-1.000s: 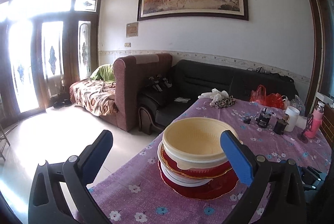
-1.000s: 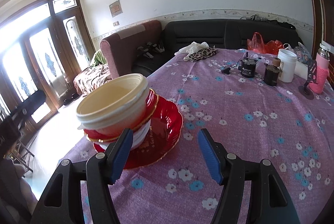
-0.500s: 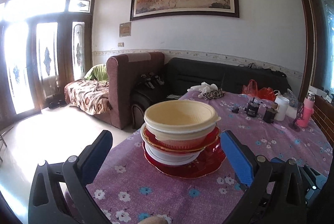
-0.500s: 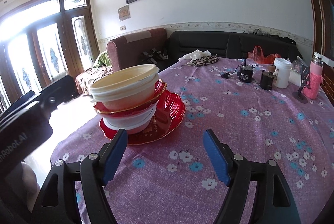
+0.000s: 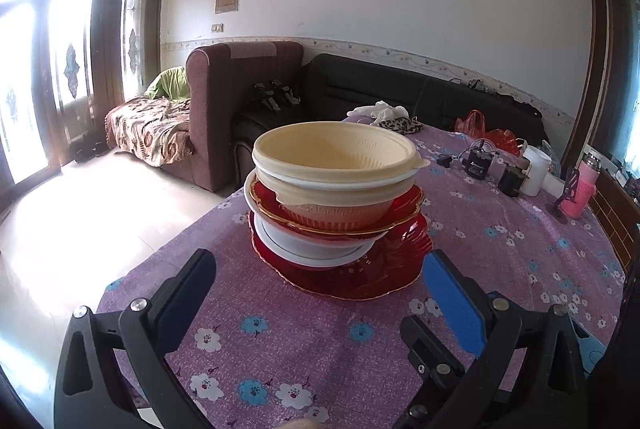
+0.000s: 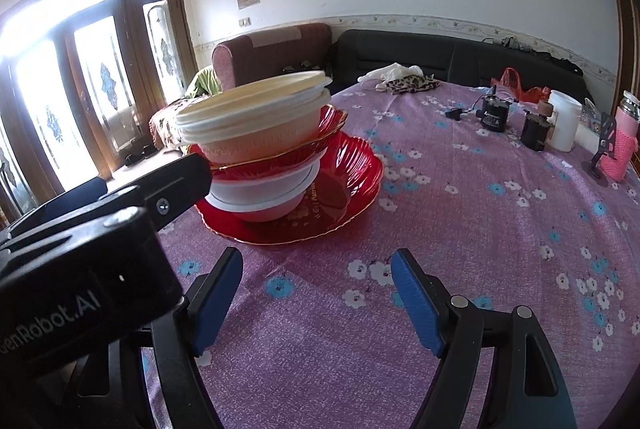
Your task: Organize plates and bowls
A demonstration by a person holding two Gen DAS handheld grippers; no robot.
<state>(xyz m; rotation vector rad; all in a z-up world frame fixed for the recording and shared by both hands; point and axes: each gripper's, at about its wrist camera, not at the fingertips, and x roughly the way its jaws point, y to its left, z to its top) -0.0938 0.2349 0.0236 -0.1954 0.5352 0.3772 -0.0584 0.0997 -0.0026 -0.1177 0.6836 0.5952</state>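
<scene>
A stack of dishes stands on the purple flowered tablecloth (image 5: 304,349). From the bottom it is a large red plate (image 5: 380,277), a white bowl (image 5: 312,249), a gold-rimmed red dish (image 5: 404,205) and nested cream bowls (image 5: 336,157). My left gripper (image 5: 318,261) is open just short of the stack, fingers either side of it without touching. My right gripper (image 6: 317,257) is open over bare cloth, nearer than the red plate (image 6: 348,197) and the cream bowls (image 6: 256,121). The left gripper's body (image 6: 120,221) fills the left of the right wrist view and hides part of the stack.
At the table's far right stand a white jar (image 6: 564,121), two small dark devices (image 6: 494,117), a pink bottle (image 6: 624,149) and a phone stand. A leopard-print cloth (image 6: 412,85) lies at the far edge. The stack sits close to the table's left edge; sofas lie beyond.
Both grippers have sunk toward the table, so the stack now rises above the fingertips. The right jaws have widened a little. The left gripper has come into the right wrist view.
</scene>
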